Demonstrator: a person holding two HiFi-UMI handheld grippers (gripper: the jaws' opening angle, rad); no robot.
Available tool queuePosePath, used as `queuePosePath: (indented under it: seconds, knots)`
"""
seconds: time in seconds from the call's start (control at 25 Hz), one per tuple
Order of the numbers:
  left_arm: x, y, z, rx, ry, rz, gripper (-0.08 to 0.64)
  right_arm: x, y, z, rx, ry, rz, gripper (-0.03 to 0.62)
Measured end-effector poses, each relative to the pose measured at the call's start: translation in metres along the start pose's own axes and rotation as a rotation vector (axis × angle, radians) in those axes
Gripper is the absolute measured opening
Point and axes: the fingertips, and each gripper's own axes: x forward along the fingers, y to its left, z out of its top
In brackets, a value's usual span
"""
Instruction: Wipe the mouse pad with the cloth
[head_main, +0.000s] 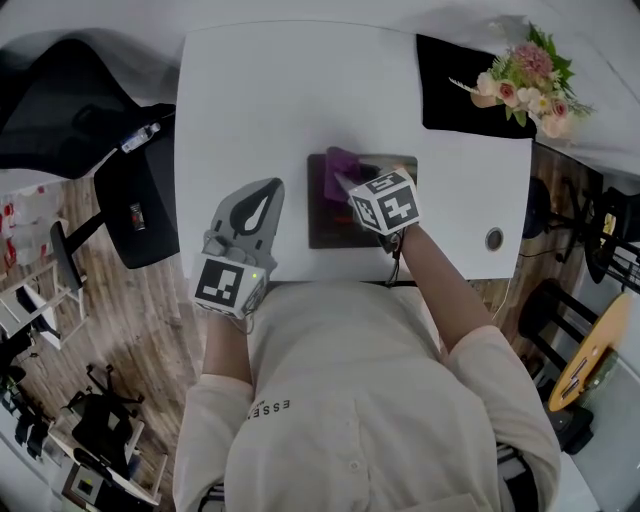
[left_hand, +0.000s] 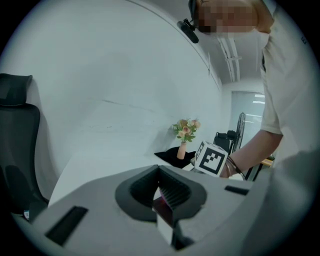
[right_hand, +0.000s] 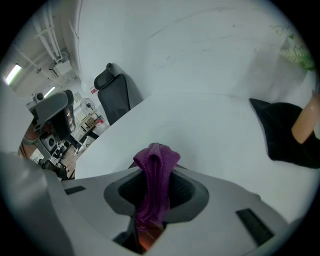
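A dark mouse pad (head_main: 332, 222) lies on the white table (head_main: 250, 100) in front of me. My right gripper (head_main: 347, 178) is over the pad's far edge, shut on a purple cloth (head_main: 343, 160). In the right gripper view the cloth (right_hand: 155, 175) bunches up between the closed jaws of the right gripper (right_hand: 156, 167) and sticks out past the tips. My left gripper (head_main: 268, 188) rests over bare table left of the pad, jaws together and holding nothing. In the left gripper view, the left gripper (left_hand: 160, 170) shows a sliver of the pad through its hollow.
A black mat (head_main: 458, 85) with a vase of flowers (head_main: 525, 78) sits at the back right corner. A cable grommet (head_main: 494, 238) is right of the pad. A black office chair (head_main: 130, 200) stands off the table's left edge.
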Motion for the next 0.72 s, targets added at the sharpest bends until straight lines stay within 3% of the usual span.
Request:
queuePosePath:
  seconds: [0.36, 0.72]
  knots:
    - [0.024, -0.028, 0.003, 0.056, 0.007, -0.046, 0.0, -0.031, -0.045, -0.026, 0.059, -0.004, -0.049, 0.101]
    - [0.044, -0.051, -0.003, 0.064, 0.042, -0.058, 0.0, -0.064, -0.092, -0.052, 0.11, -0.001, -0.109, 0.104]
